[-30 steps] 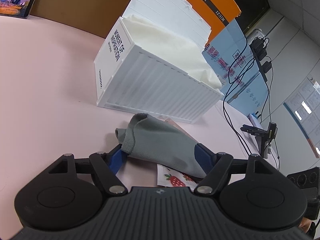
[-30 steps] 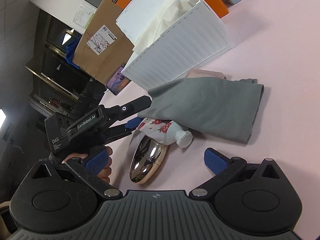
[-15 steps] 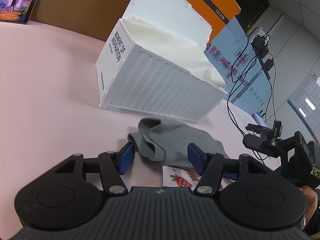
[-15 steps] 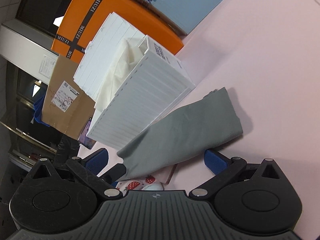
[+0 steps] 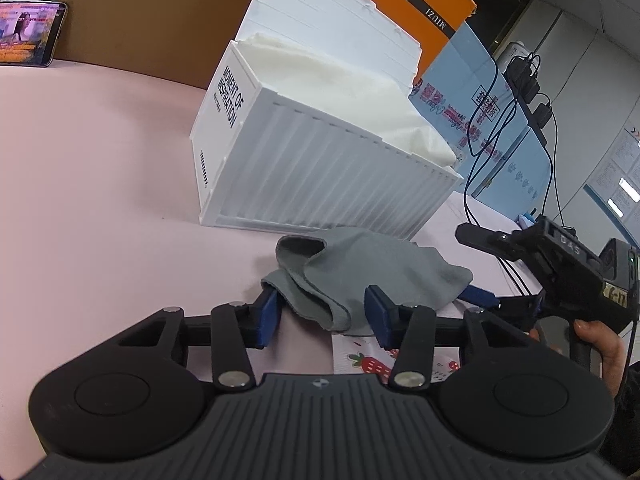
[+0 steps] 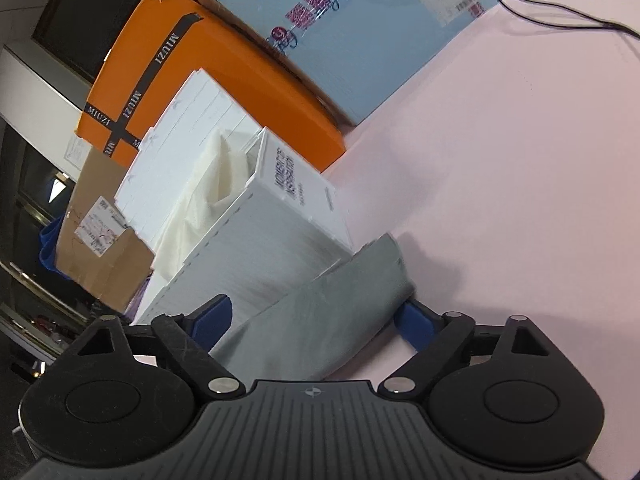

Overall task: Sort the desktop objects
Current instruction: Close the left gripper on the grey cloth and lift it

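While a second ago the left hand-held gripper (image 5: pixel 320 314) stood wide around the grey cloth (image 5: pixel 360 272), its pads now sit much narrower on the bunched near edge – not fully pinched yet. Right hand-held gripper (image 6: pixel 316 318) has swung in from the bottle side; its pads stand wide, straddling the cloth's other end (image 6: pixel 320 320), one pad at the 3 o'clock edge.

Cloth lies on the pink bench (image 5: pixel 100 180), just beside the white box (image 5: pixel 320 168) at 12 o'clock, partly covering the strawberry-print bottle (image 5: pixel 360 360).

Reads as a two-handed pickup about to start – box looks like the destination. Risk: the cloth drags the bottle.
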A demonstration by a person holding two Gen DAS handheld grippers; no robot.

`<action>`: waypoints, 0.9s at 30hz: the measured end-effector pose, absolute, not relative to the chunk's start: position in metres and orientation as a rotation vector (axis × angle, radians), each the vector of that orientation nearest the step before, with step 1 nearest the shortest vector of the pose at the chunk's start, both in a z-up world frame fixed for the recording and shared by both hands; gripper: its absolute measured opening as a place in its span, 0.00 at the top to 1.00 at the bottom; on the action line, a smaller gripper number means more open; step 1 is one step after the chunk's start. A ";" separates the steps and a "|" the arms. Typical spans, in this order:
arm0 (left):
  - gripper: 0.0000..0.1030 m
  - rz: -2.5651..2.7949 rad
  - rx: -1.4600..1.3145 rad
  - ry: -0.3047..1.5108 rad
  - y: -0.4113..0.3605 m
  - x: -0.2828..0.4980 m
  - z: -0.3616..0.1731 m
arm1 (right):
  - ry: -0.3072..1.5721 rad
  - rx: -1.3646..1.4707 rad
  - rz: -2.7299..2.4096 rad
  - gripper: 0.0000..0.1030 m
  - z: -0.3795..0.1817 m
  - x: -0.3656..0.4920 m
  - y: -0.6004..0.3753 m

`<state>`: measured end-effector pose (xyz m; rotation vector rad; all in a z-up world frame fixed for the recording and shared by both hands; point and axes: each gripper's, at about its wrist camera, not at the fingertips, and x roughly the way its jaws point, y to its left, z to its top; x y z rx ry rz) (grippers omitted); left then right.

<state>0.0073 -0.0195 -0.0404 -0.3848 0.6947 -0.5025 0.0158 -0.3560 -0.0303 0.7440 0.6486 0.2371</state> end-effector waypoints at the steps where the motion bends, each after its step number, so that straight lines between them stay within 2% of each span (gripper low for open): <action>1: 0.59 -0.501 -0.383 0.694 -0.020 0.007 -0.040 | 0.640 0.725 0.221 0.22 -0.031 0.019 -0.358; 4: 0.61 -0.496 -0.383 0.693 -0.021 0.008 -0.040 | 0.645 0.704 0.237 0.27 -0.033 0.028 -0.360; 6: 0.62 -0.495 -0.390 0.691 -0.021 0.010 -0.040 | 0.655 0.688 0.255 0.44 -0.033 0.029 -0.357; 8: 0.62 -0.501 -0.397 0.692 -0.022 0.011 -0.040 | 0.661 0.695 0.285 0.48 -0.036 0.028 -0.355; 11: 0.63 -0.502 -0.400 0.692 -0.023 0.014 -0.039 | 0.674 0.735 0.335 0.60 -0.042 0.025 -0.355; 17: 0.79 -0.495 -0.389 0.662 -0.020 0.013 -0.034 | 0.661 0.708 0.347 0.85 -0.043 0.020 -0.354; 20: 0.81 -0.505 -0.378 0.644 -0.020 0.010 -0.030 | 0.646 0.693 0.355 0.88 -0.040 0.016 -0.356; 27: 0.82 -0.535 -0.353 0.602 -0.023 0.003 -0.017 | 0.590 0.691 0.334 0.88 -0.032 0.001 -0.363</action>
